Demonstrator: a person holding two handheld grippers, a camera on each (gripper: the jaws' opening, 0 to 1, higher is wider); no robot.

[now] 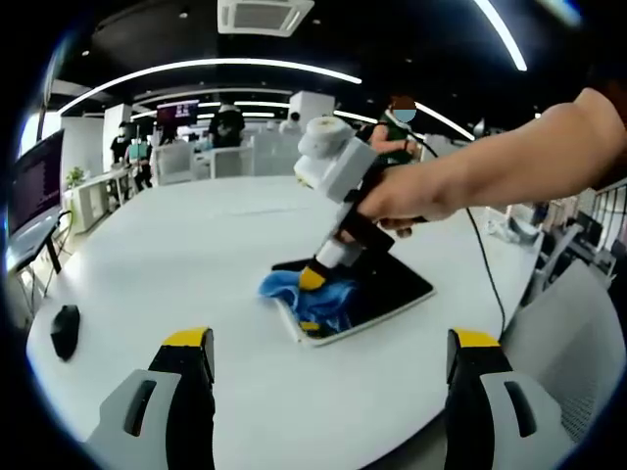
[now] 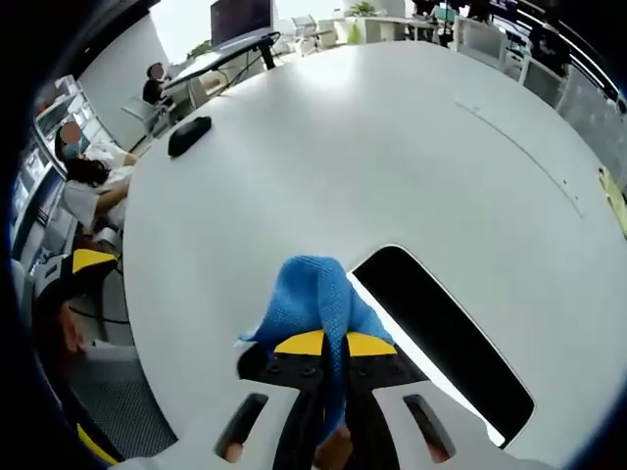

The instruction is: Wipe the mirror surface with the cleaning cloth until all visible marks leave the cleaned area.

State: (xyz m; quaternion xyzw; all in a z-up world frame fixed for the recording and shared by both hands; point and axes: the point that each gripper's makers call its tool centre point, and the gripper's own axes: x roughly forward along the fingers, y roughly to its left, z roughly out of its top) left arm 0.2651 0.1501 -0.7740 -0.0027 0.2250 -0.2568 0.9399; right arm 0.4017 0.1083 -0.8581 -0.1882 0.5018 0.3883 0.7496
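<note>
In the left gripper view the left gripper (image 1: 328,357) sits low in the frame, its two yellow-tipped jaws spread wide apart over bare table (image 1: 196,264) and holding nothing. Centre frame, a hand (image 1: 411,196) reaches in from the right, driving the right gripper (image 1: 313,279) down at a slant onto the blue cloth (image 1: 318,299). The cloth is bunched over the near-left corner of the mirror (image 1: 392,284), a dark rectangular slab with a pale edge lying flat on the white round table. A black mouse (image 1: 65,330) rests at the far left of the frame, well apart from the mirror. A cable (image 1: 485,264) trails from the hand off the table's right side. In the background, upper left, people stand among desks and chairs. Switch to the right gripper view: the right gripper (image 2: 333,345) has its jaws closed tight on the cloth (image 2: 313,294), which bulges up above the yellow tips in the lower centre. The mirror (image 2: 441,333) runs diagonally from centre toward the lower right, the cloth touching its upper-left end. The mouse (image 2: 188,135) lies in the upper left, near the table's edge.
</note>
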